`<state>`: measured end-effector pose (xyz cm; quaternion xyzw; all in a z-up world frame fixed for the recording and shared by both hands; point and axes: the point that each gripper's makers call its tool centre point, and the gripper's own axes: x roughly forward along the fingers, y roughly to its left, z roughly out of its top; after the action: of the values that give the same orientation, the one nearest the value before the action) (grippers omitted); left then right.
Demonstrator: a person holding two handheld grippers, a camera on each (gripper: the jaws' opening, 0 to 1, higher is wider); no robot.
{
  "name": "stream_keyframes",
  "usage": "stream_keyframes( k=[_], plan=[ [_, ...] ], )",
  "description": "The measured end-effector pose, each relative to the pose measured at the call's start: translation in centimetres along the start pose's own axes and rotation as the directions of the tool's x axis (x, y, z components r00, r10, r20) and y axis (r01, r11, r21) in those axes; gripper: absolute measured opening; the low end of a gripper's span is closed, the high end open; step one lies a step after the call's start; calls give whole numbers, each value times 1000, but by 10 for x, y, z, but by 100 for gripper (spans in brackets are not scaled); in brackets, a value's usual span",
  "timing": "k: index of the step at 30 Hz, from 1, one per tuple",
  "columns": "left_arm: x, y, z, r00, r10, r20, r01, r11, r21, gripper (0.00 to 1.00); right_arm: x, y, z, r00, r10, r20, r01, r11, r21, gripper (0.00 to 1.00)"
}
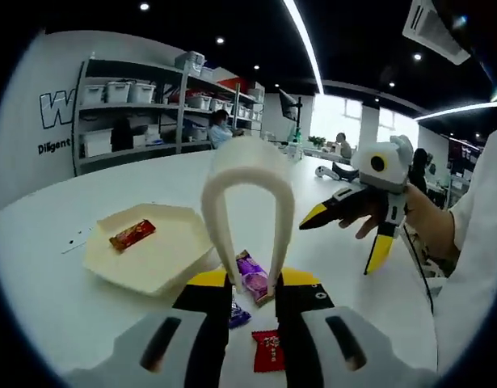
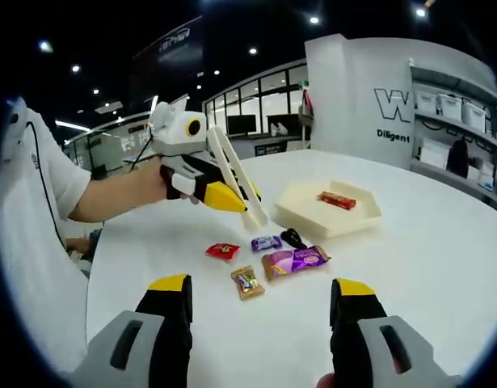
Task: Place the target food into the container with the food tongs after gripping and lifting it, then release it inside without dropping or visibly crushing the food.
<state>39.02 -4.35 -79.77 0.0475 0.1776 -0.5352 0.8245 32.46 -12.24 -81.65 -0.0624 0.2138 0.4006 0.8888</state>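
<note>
Left gripper (image 1: 254, 295) clamps the tongs (image 1: 248, 210) at frame centre; right gripper (image 2: 264, 303) stands wide open, empty. Tong tips hover above the purple candy (image 1: 252, 275). Risk: overtight squeeze crushes it.

Cream tongs (image 1: 248, 212) straddle a purple-wrapped candy (image 1: 253, 276) beside the hexagonal container (image 1: 155, 255) holding a red bar (image 1: 132, 234)

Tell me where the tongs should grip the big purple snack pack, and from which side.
Grip the purple snack pack across its short width at the middle, coming down from above with the tongs. It lies flat on the table, and its long sides look clear, though the gold candy sits close.
</note>
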Motion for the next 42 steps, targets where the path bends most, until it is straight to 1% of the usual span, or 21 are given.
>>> stream_keyframes(
  k=[4, 6, 9, 11, 12, 13, 15, 16, 18, 21, 29, 33, 38, 42],
  plan=[
    [4, -5, -1, 1000, 15, 2, -15, 1000, -5, 20, 1, 0, -1, 1000, 1, -1, -1, 1000, 3, 67],
    [8, -9, 0, 1000, 23, 15, -23, 1000, -18, 20, 1, 0, -1, 1000, 2, -2, -2, 1000, 2, 67],
    [12, -9, -1, 998, 63, 12, -63, 998, 4, 20, 1, 0, -2, 1000, 1, -2, -1, 1000, 3, 67],
    [14, -11, -1, 998, 67, 14, -67, 998, 1, 20, 1, 0, -2, 1000, 1, -3, -1, 1000, 4, 67],
    [17, -13, 0, 997, 67, 26, -66, 997, -24, 20, 1, 0, -3, 1000, 1, -3, 0, 1000, 5, 67],
    [19, -15, 0, 997, 76, 28, -76, 997, -24, 20, 1, -1, -3, 1000, 1, -5, -1, 1000, 5, 67],
    [21, -14, -1, 994, 108, 23, -108, 994, 9, 20, 1, -1, -3, 1000, 0, -5, 0, 1000, 6, 67],
    [23, -18, 0, 994, 106, 26, -107, 994, 9, 20, 1, -1, -4, 1000, 0, -4, 0, 1000, 7, 67],
    [27, -26, 1, 996, 82, 37, -81, 997, -11, 20, 1, -1, -5, 1000, -1, -6, 1, 1000, 8, 67],
    [30, -31, -1, 996, 80, 30, -80, 997, -5, 20, 1, -2, -5, 1000, 0, -5, 0, 1000, 10, 67],
    [32, -28, -10, 997, 79, 11, -79, 997, -26, 20, 2, -2, -8, 1000, 1, -8, -1, 1000, 15, 67],
    [34, -25, -17, 997, 82, -9, -82, 996, -30, 20, 3, -1, -8, 1000, 2, -8, -2, 1000, 17, 67],
    [32, -19, -18, 995, 97, -8, -97, 995, -25, 20, 3, -1, -10, 1000, 4, -13, -3, 1000, 19, 67],
    [29, -14, -18, 993, 115, -15, -115, 993, -4, 21, 4, 0, -10, 1000, 5, -13, -4, 1000, 21, 67]
  ],
)
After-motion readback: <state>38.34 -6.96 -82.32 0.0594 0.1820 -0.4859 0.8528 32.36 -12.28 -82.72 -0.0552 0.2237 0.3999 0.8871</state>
